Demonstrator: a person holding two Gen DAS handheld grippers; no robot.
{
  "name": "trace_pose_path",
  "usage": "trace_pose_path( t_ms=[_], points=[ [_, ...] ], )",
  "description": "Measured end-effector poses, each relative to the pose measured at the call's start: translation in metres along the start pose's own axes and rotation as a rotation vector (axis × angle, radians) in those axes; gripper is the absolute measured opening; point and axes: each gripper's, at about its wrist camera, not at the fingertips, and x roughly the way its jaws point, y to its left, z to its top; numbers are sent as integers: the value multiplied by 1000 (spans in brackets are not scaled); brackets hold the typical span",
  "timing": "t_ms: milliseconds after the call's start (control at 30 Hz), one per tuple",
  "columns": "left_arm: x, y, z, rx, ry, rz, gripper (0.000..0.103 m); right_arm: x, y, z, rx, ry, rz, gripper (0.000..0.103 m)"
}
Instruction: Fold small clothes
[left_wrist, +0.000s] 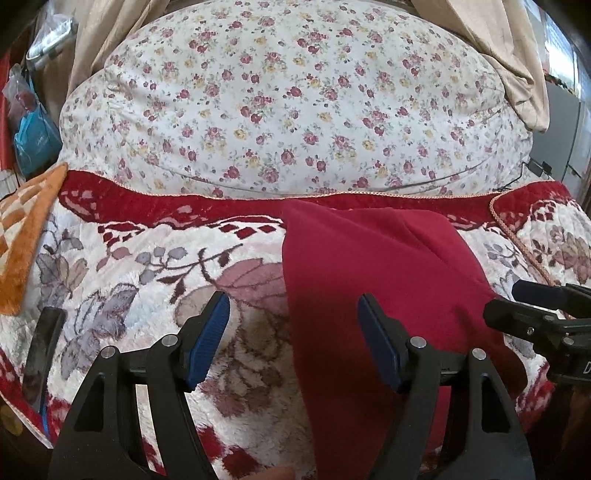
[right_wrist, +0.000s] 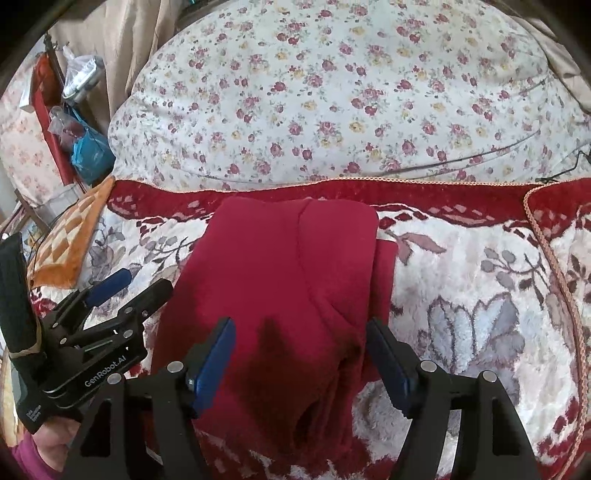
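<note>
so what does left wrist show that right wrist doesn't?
Only the left wrist view: a dark upright object at the blanket's left edge. Only the right wrist view: the red garment's whole folded top edge, and a hand under the left gripper. Both views: the garment lying on the patterned blanket, the floral quilt behind, the orange mat, and open fingers holding nothing.

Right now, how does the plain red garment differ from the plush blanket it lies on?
The red garment is one solid colour; the plush blanket is white with grey and pink flowers and a dark red border. The garment looks smooth and is folded over itself; the blanket looks fluffy and lies spread out. The garment is far smaller than the blanket. Both are soft fabric containing red.
</note>
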Motion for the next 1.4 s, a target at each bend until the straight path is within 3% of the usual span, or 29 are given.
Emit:
trace_pose_path(
  t_ms=[1400],
  points=[
    [5, 4, 0, -15, 9, 22, 72, 12, 5, -2, -16, 32, -22, 72]
  ],
)
